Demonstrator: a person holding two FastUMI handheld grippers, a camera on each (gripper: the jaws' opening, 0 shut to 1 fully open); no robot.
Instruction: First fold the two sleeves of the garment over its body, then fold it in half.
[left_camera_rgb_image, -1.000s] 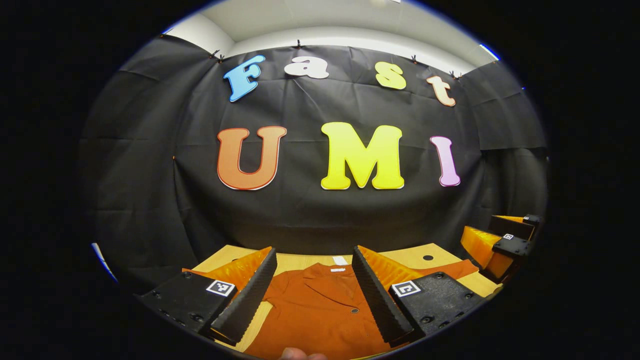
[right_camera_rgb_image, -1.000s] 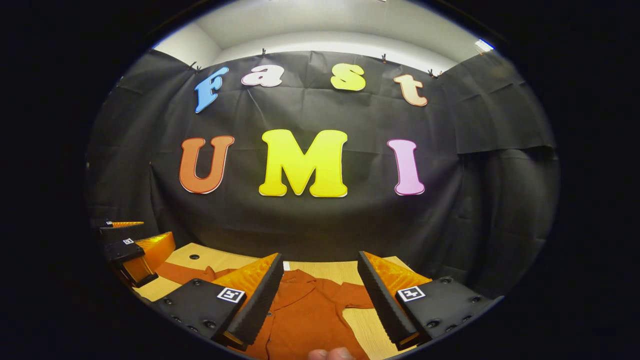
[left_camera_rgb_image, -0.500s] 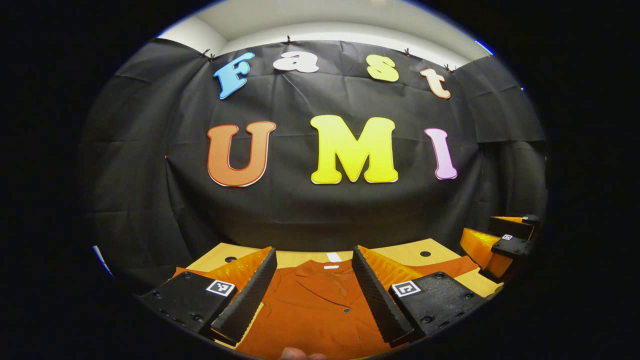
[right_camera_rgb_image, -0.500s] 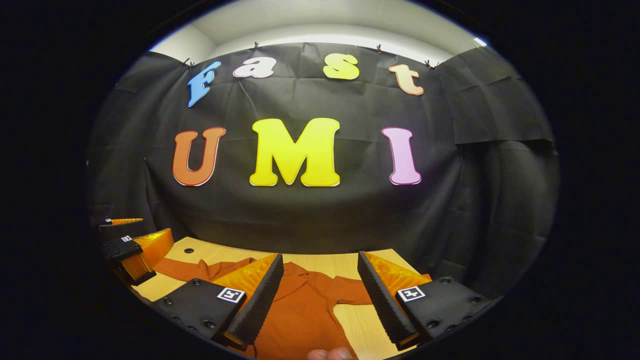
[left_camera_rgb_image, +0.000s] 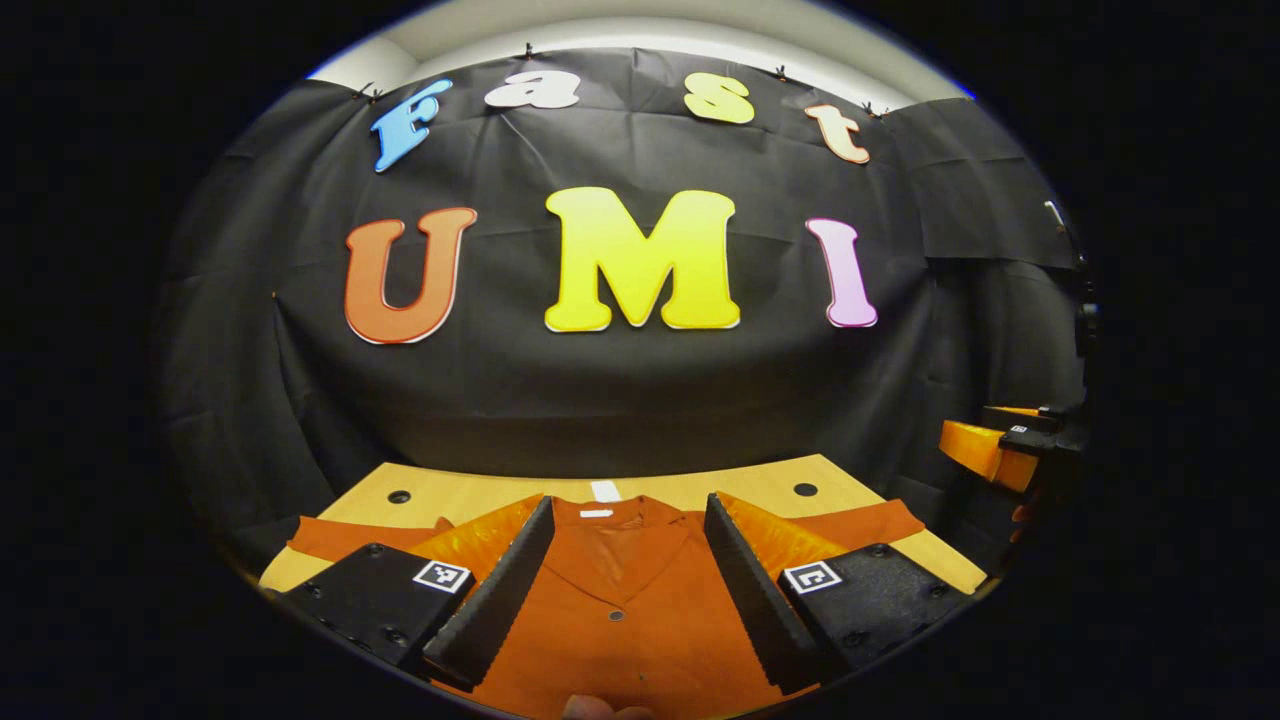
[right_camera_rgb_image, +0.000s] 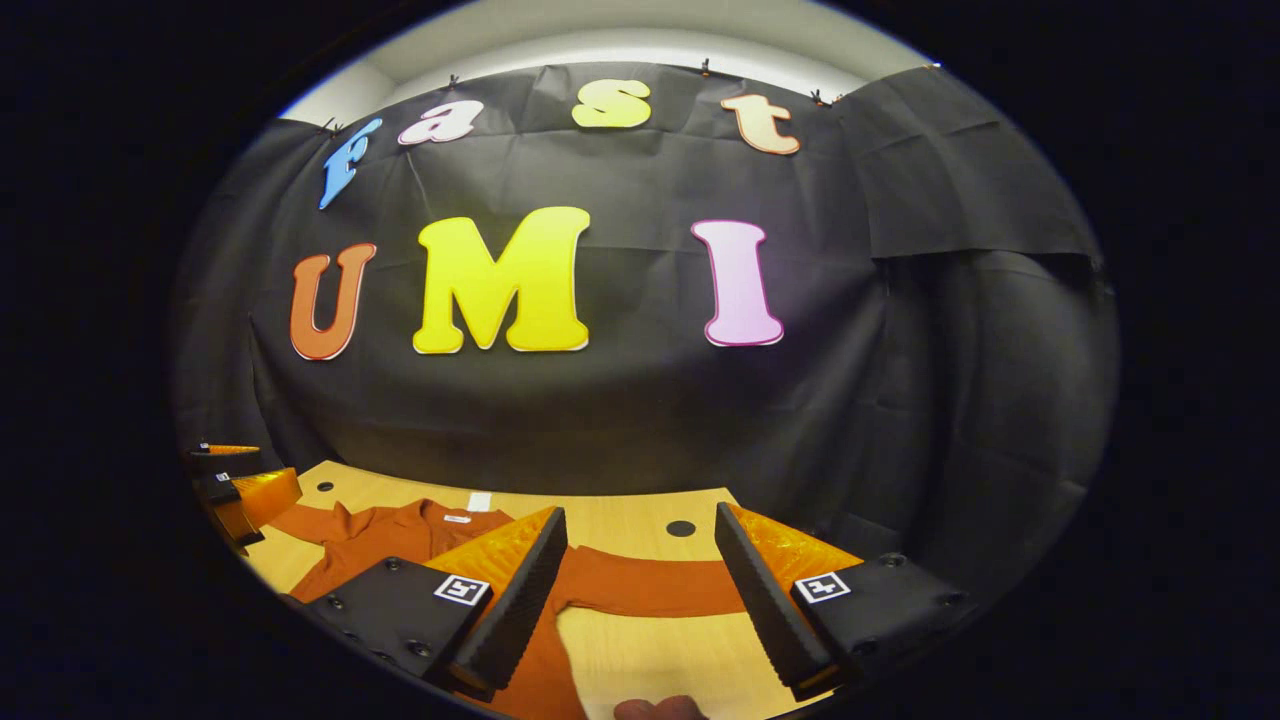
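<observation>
on wooden table (left_camera_rgb_image: 700, 483), rust shirt (left_camera_rgb_image: 620, 600) spread flat

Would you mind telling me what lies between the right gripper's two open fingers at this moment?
In the right gripper view, the rust-orange shirt's outstretched sleeve crosses the gap of the right gripper, lying flat on the light wooden table, not yet folded.

Both views look low across the shared garment (left_camera_rgb_image: 620, 610) toward the wall.

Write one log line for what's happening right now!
shirt: flat on table, sleeves unfolded | left gripper: open over collar | right gripper: open over sleeve | fold: not started
</observation>
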